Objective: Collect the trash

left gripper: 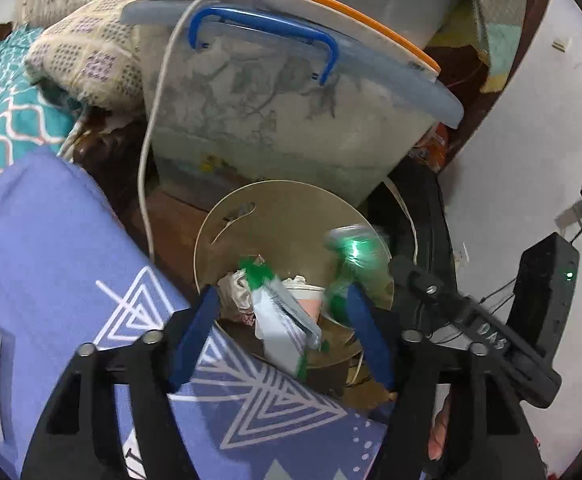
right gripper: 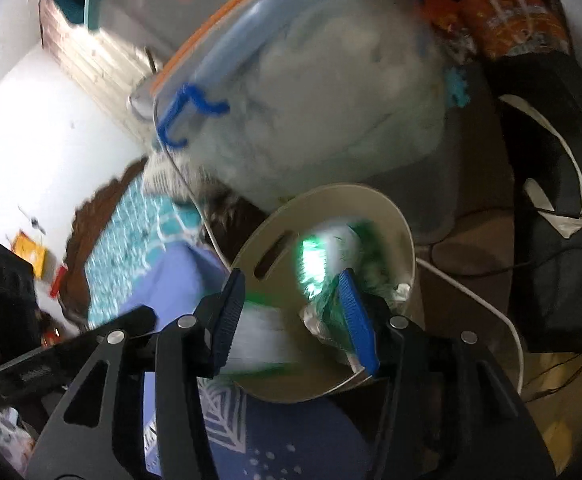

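Between my left claw's [left gripper: 281, 330] blue pads hangs nothing gripped: the jaws stand spread, poised over the beige bin [left gripper: 251, 216], and inside it I see a crumpled wad [left gripper: 235, 292], a white-and-green packet [left gripper: 287, 316] and a paper cup [left gripper: 305, 296] stacked together. I judge this claw hovers with its jaws apart because its load is already down there.

Over to my right claw [right gripper: 293, 316]: jaws spread too, right over the bin's mouth [right gripper: 409, 240]. A shiny green wrapper [right gripper: 323, 256] is a blur just past the pads, apart from the left-hand pad; whether it touches the other pad I cannot tell. My read is that it is dropping free into the bin, though the smear makes that a judgement.

Moving outward, the bin sits tucked against a lidded plastic tub [left gripper: 291, 120] with a blue handle [left gripper: 263, 36], hemmed by a purple patterned cover [left gripper: 51, 240] on one side and a black bag [right gripper: 559, 200] on the other. That wedging looks like what keeps it upright and easy to drop into. A white cable [left gripper: 147, 160] trails past its rim, so I would keep both claws high pulling out.
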`<state>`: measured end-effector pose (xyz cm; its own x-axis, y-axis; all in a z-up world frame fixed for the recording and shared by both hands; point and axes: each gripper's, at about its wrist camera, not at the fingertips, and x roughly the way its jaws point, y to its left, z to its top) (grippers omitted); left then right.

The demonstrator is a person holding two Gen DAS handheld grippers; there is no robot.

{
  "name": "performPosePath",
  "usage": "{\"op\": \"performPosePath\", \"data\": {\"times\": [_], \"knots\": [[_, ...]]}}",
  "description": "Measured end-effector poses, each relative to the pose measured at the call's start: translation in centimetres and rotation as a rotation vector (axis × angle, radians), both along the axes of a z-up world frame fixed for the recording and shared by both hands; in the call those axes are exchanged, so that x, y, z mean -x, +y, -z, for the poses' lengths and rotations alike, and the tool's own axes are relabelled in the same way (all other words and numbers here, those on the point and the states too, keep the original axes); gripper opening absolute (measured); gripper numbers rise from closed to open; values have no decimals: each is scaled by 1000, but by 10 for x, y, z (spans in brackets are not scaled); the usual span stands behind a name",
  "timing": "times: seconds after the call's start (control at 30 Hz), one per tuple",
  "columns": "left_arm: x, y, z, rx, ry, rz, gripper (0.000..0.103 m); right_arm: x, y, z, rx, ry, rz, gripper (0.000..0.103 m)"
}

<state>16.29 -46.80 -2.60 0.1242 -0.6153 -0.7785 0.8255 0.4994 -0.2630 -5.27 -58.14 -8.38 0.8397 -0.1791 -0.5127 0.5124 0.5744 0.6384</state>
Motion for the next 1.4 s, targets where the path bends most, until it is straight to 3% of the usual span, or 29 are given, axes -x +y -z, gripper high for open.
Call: {"op": "performPosePath", "data": {"times": [0.17, 0.27, 0.53, 0.7, 0.97, 1.4], "knots": [[14, 41, -6, 15, -63, -39, 57, 11, 20, -3, 0, -41, -16, 52], [26, 79, -7, 2, -150, -99, 57, 9, 49, -5, -7, -56, -62, 52], [49, 205, 1, -79, -319, -345, 59, -20, 177, -12, 59, -46, -306, 52], [56, 281, 1, -93, -311, -489, 59, -40, 245, -9, 69, -25, -450, 52], [69, 377, 6, -111, -304, -669, 59, -58, 327, -14, 115, 0, -593, 52], [85, 466, 17, -127, -318, -852, 59, -77, 386, -19, 174, 29, -699, 52]]}}
